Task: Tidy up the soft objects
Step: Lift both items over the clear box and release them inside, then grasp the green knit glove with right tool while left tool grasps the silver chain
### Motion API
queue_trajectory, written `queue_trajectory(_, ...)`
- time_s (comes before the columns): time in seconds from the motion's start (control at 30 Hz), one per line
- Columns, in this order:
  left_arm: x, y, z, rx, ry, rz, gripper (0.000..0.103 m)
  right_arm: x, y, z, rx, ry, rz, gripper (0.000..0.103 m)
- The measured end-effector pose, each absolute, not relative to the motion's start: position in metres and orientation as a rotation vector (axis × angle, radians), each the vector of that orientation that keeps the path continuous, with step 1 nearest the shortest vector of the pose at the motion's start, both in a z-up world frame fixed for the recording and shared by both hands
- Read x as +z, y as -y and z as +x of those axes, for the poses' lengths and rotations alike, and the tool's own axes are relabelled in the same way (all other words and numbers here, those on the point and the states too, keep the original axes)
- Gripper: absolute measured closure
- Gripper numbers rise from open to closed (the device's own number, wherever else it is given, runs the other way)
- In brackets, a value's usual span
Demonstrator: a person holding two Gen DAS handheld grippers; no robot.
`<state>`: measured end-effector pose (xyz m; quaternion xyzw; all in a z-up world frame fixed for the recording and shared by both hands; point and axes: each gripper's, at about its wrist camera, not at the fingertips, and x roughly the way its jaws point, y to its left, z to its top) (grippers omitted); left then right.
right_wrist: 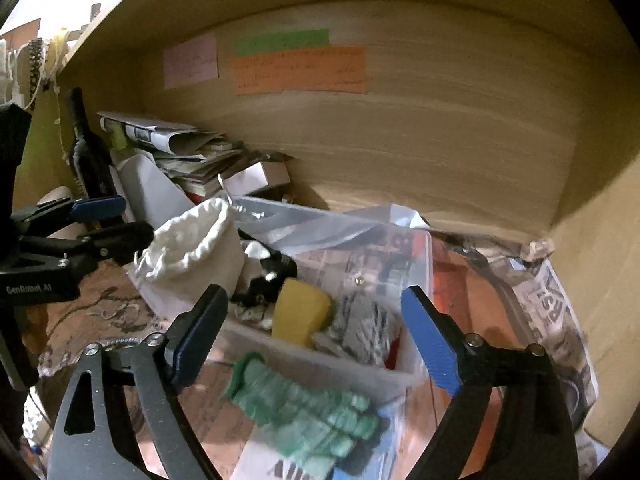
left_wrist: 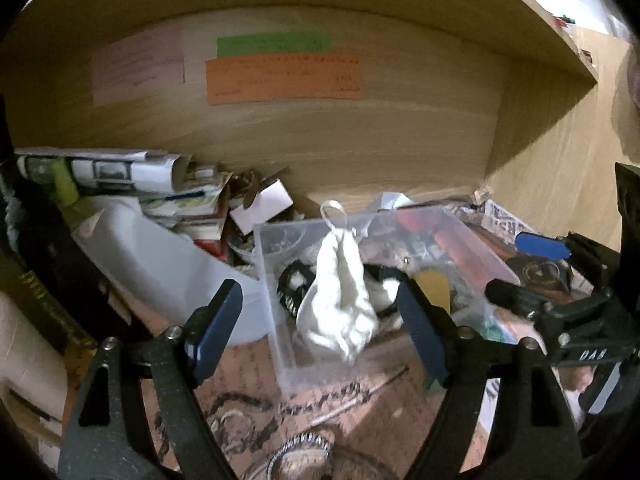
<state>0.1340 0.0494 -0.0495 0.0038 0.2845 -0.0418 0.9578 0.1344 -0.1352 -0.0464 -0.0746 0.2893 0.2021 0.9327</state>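
A white drawstring pouch point(left_wrist: 340, 300) stands at the left end of a clear plastic bin point(left_wrist: 276, 288). My left gripper point(left_wrist: 320, 320) is open just short of the pouch, its blue pads wide apart and touching nothing. In the right wrist view the pouch point(right_wrist: 192, 248) gapes upward, with the left gripper point(right_wrist: 116, 224) beside it. My right gripper point(right_wrist: 316, 320) is open over the bin's point(right_wrist: 320, 364) front wall, holding nothing. A yellow sponge point(right_wrist: 300, 308) and a grey striped cloth point(right_wrist: 360, 320) lie inside. Green gloves point(right_wrist: 304, 404) lie in front of the bin. The right gripper point(left_wrist: 520, 268) also shows.
All this sits in a wooden shelf bay with coloured notes point(left_wrist: 284, 78) on its back wall. A white tub point(left_wrist: 160, 260), stacked papers point(right_wrist: 180, 148) and a dark bottle point(right_wrist: 86, 152) crowd the left. Newspaper point(right_wrist: 560, 312) lines the floor by the right side wall.
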Motion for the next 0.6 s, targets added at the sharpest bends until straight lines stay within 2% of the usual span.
queue_trajectory(0.07,-0.054,-0.053,0.126,-0.080,-0.588,0.007,0.011,-0.050,0.140,0.128,0.413,-0.603,-0.143,0.015)
queue_trajectory(0.1,-0.056,-0.055,0.121,-0.076,-0.587,0.007,0.010,-0.053,0.141,0.126,0.415,-0.609,-0.140,0.015)
queue_trajectory(0.6,-0.138,-0.074,0.105,-0.037,-0.846,-0.027,0.007,-0.111,0.154,0.127,0.410,-0.820,-0.113,0.015)
